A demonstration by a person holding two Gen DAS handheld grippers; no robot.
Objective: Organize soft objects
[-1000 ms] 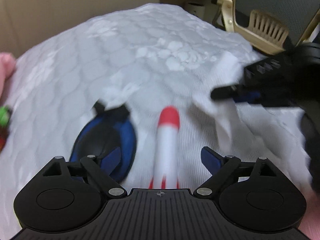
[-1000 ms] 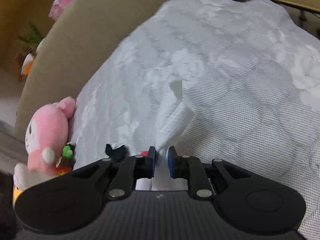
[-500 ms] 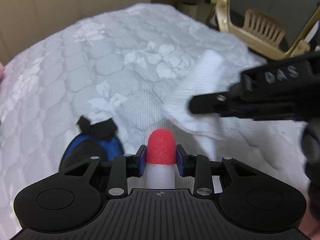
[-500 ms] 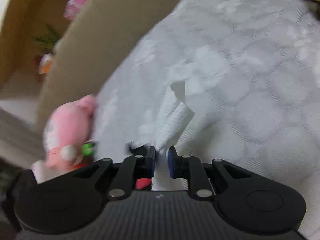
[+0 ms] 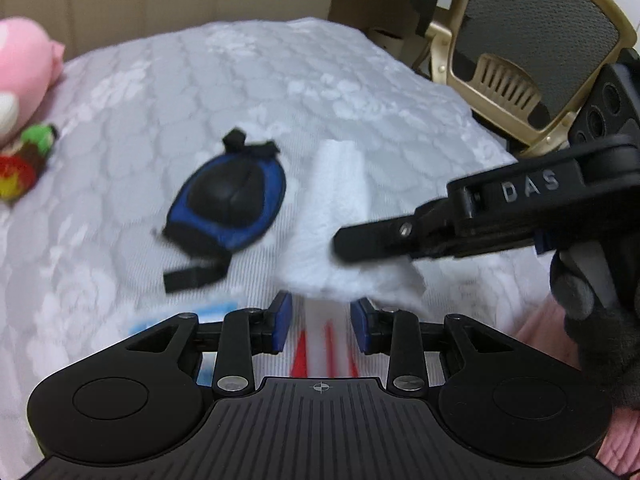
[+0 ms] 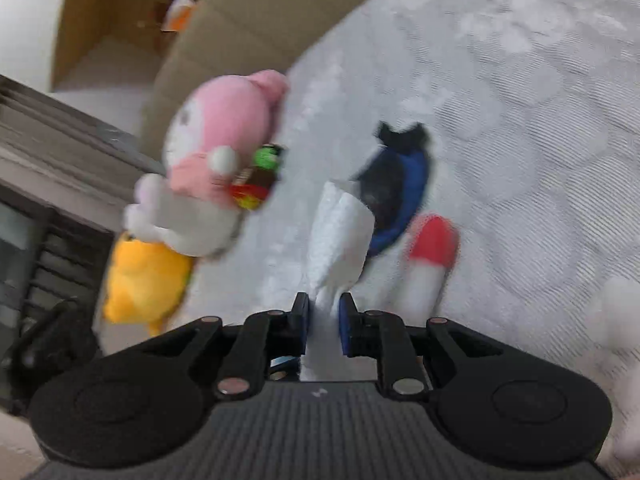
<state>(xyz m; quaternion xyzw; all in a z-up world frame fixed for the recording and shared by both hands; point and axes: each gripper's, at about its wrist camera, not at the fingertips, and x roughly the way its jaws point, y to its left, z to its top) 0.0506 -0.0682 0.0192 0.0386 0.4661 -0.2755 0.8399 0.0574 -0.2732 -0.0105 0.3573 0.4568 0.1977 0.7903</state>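
Note:
My left gripper (image 5: pixel 321 320) is shut on a white foam rocket (image 5: pixel 324 344) with red fins. The rocket's red tip (image 6: pixel 432 240) shows in the right wrist view, while in the left wrist view a white cloth hides it. That white cloth (image 6: pixel 340 240) hangs from my right gripper (image 6: pixel 324 320), which is shut on it. From the left wrist view the right gripper (image 5: pixel 360 246) reaches in from the right, holding the cloth (image 5: pixel 332 232) just above the rocket. A blue and black pad (image 5: pixel 228 204) with straps lies on the white quilted bed (image 5: pixel 280 80), left of the cloth.
A pink plush (image 6: pixel 224 136), a small red and green toy (image 6: pixel 260 176) and a yellow plush (image 6: pixel 144 280) sit at the bed's left edge by a tan headboard (image 6: pixel 248 12). A gold-framed chair (image 5: pixel 520 64) stands beyond the bed's right side. A gloved hand (image 5: pixel 592 312) holds the right gripper.
The left gripper closed on the foam rocket and drew back from the pad. The right gripper carried the cloth left, over the rocket's tip, and the plush toys came closer in its view.

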